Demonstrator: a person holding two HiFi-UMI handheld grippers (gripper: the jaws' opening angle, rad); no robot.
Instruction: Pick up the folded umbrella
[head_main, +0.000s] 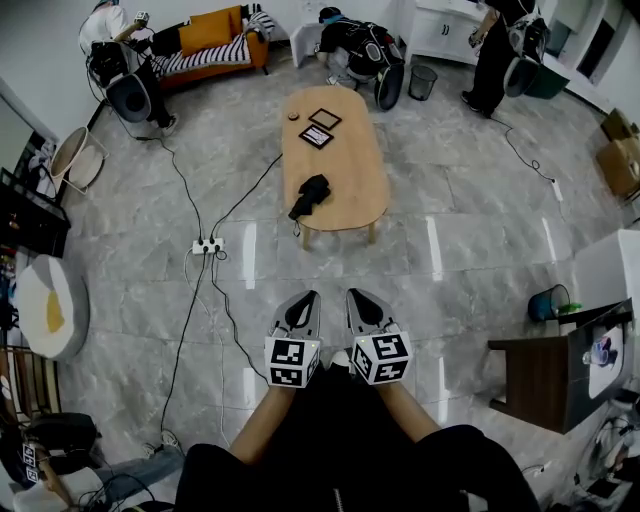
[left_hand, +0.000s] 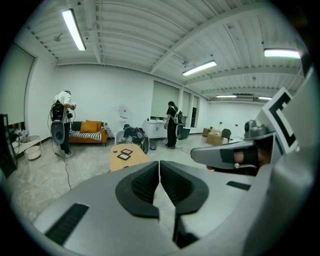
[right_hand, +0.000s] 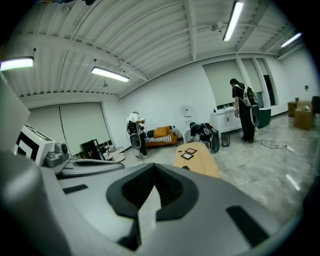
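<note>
Plainly we carry left gripper (head_main: 299, 312) and right gripper (head_main: 365, 308) closed, empty — the folded umbrella (head_main: 310, 195) lies well beyond reach

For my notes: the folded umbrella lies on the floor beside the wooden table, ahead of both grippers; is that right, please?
Not quite: the head view shows the folded umbrella lying on top of the wooden table, ahead of the left gripper and right gripper.
</note>
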